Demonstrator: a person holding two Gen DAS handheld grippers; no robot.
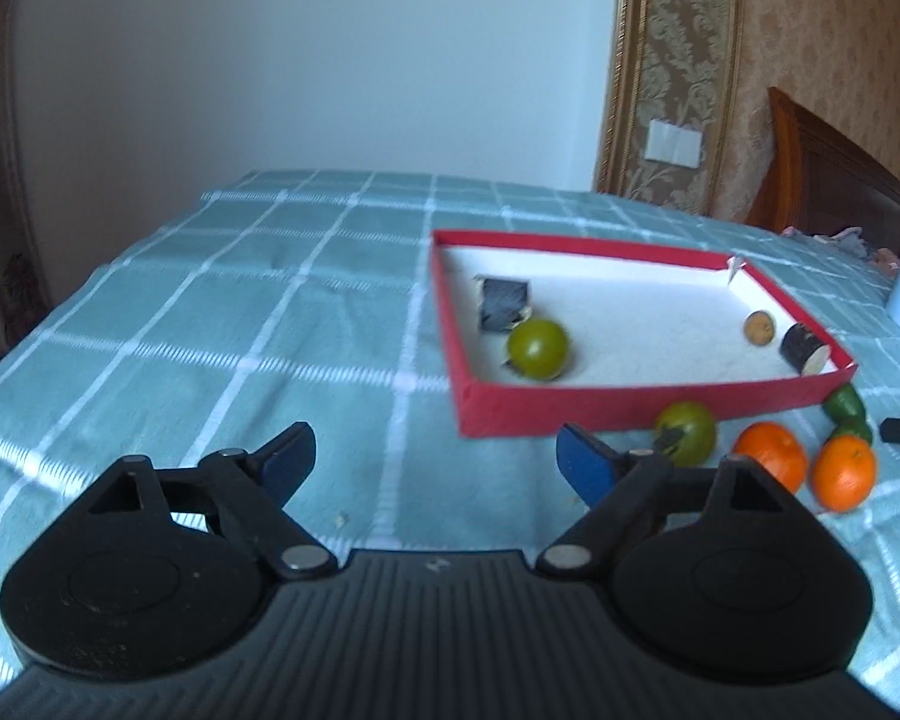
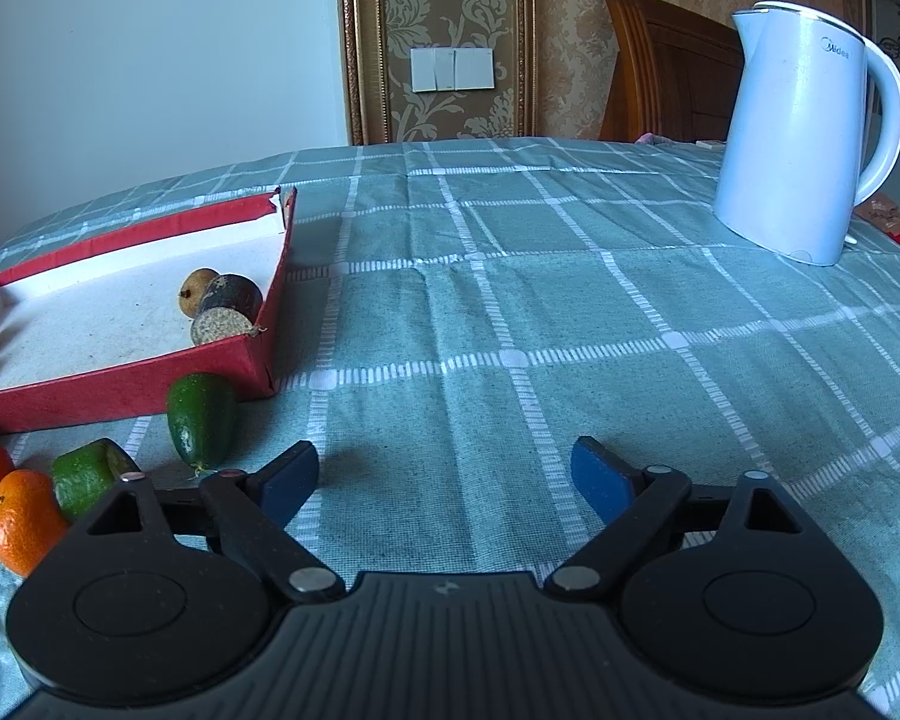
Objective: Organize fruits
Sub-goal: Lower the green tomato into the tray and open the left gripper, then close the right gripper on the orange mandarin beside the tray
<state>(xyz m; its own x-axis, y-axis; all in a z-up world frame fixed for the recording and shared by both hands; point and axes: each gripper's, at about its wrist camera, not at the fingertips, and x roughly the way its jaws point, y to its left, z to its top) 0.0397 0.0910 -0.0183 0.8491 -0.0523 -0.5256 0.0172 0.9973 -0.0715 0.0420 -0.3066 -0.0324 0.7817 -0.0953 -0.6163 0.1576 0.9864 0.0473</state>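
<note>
Fruit to be gathered into a red box (image 1: 570, 414), seen first from the left wrist. The left gripper (image 1: 435, 459) hangs over the checked table (image 1: 210, 312) with its blue fingers (image 1: 588, 468) spread wide and nothing between them. Inside the box a green round fruit (image 1: 537, 348), a dark cut piece (image 1: 503, 303), a small brown fruit (image 1: 759, 328) and a dark slice (image 1: 804, 349) are seen. Just outside the near wall lie another green round fruit (image 1: 687, 433) and two oranges (image 1: 771, 456), (image 1: 843, 473), close together. The outside green fruit is judged the nearest target; it is best approached from its open near side so the oranges are not knocked.

From the right wrist, the right gripper (image 2: 444, 480) is also spread and empty. A whole green oblong fruit (image 2: 203, 417) lies beside the box corner, a cut green piece (image 2: 84, 480) near the oranges. A white kettle (image 2: 798, 138) stands well apart; it should be left alone
</note>
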